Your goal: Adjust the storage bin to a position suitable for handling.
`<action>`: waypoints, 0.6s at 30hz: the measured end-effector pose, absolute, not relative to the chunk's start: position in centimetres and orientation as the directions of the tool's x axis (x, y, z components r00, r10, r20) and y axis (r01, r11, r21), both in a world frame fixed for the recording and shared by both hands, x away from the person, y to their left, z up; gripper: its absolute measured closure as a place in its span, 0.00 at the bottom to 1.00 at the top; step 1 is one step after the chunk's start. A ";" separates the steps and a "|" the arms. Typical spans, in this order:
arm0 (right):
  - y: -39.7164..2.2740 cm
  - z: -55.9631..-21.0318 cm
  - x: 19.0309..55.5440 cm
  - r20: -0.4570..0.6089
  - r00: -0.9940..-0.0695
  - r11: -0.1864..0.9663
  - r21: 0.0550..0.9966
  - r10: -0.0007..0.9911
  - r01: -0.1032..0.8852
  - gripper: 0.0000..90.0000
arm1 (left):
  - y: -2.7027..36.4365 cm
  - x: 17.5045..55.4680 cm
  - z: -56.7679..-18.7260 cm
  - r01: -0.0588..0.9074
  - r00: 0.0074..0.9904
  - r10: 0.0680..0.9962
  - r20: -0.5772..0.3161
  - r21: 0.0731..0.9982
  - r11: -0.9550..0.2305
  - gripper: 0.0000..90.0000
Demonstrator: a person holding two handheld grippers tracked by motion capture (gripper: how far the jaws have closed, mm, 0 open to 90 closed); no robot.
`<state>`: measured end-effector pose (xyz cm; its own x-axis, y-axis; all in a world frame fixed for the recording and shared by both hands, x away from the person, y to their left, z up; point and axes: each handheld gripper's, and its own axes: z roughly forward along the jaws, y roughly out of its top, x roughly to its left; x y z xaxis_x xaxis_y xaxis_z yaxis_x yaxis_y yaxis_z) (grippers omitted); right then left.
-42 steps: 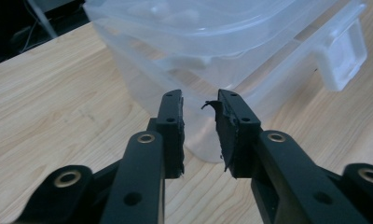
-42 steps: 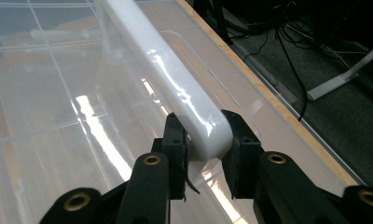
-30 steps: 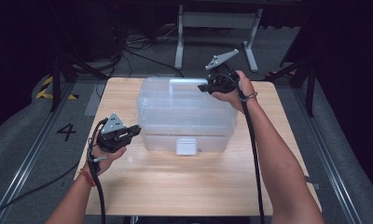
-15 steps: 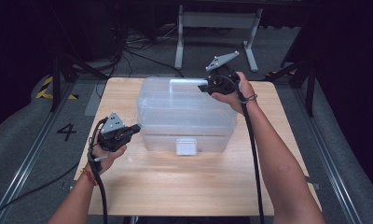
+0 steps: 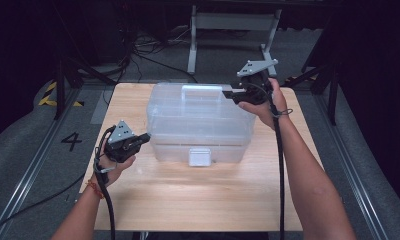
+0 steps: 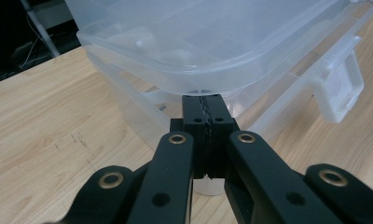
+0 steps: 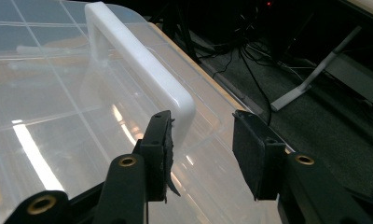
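A light wooden table (image 5: 198, 200) carries everything, and on its middle, toward the far half, stands a clear plastic storage box (image 5: 198, 122) with a clear lid, the largest thing on it. The box sits square to the person, its long front side facing them. A white carrying handle (image 7: 142, 60) runs along the top of the lid, and a white latch (image 5: 199, 156) hangs at the centre of the front wall, with the same latch visible off to the right in the left gripper view. Through the lid a grid of divider lines can be made out, though what lies inside is too hazy to tell. At the box's near left corner the left gripper (image 6: 207, 109) is held level, its jaws pressed flat together with nothing between them, their tips touching the box's wall just under the overhanging rim of the lid. At the far right corner the right gripper (image 7: 201, 140) hovers over the lid near the end of the handle; its jaws have just been opening and stand apart, the left-hand pad just beside the handle's rounded end without pressing on it, and only the lid's surface behind the gap.
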<state>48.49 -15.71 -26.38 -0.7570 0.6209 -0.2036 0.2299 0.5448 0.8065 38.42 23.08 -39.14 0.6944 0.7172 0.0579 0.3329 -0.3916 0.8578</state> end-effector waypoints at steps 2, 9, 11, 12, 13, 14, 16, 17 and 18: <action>-16.5 -26.3 47.9 -0.207 -0.751 0.538 0.812 0.626 0.225 0.64 | 23.0 38.4 -39.1 0.333 0.694 0.718 0.059 0.858 -0.392 1.00; -19.8 -26.2 45.8 -0.211 -0.732 0.512 0.832 0.647 0.213 0.61 | 23.1 38.5 -38.9 0.329 0.695 0.716 0.068 0.855 -0.401 1.00; -20.5 -26.2 45.3 -0.203 -0.728 0.500 0.839 0.654 0.216 0.60 | 23.1 38.5 -38.7 0.327 0.695 0.716 0.073 0.854 -0.405 1.00; -20.9 -26.3 45.0 -0.202 -0.726 0.497 0.840 0.657 0.216 0.59 | 23.0 38.5 -38.7 0.329 0.694 0.717 0.071 0.854 -0.403 1.00; -21.3 -26.5 44.8 -0.205 -0.723 0.499 0.839 0.660 0.217 0.57 | 23.0 38.5 -38.6 0.329 0.693 0.718 0.070 0.855 -0.401 1.00; -21.6 -26.6 44.6 -0.212 -0.717 0.502 0.837 0.664 0.218 0.56 | 23.1 38.6 -38.5 0.327 0.693 0.718 0.074 0.854 -0.404 1.00; -22.5 -27.2 44.1 -0.207 -0.717 0.501 0.836 0.666 0.224 0.53 | 23.0 38.6 -38.4 0.325 0.692 0.718 0.075 0.855 -0.403 1.00; -22.8 -27.5 43.9 -0.207 -0.715 0.501 0.835 0.667 0.226 0.52 | 23.0 38.6 -38.3 0.323 0.692 0.718 0.077 0.856 -0.404 1.00; -23.2 -27.8 43.6 -0.210 -0.710 0.502 0.833 0.673 0.230 0.51 | 23.0 38.6 -38.2 0.323 0.691 0.718 0.082 0.853 -0.409 1.00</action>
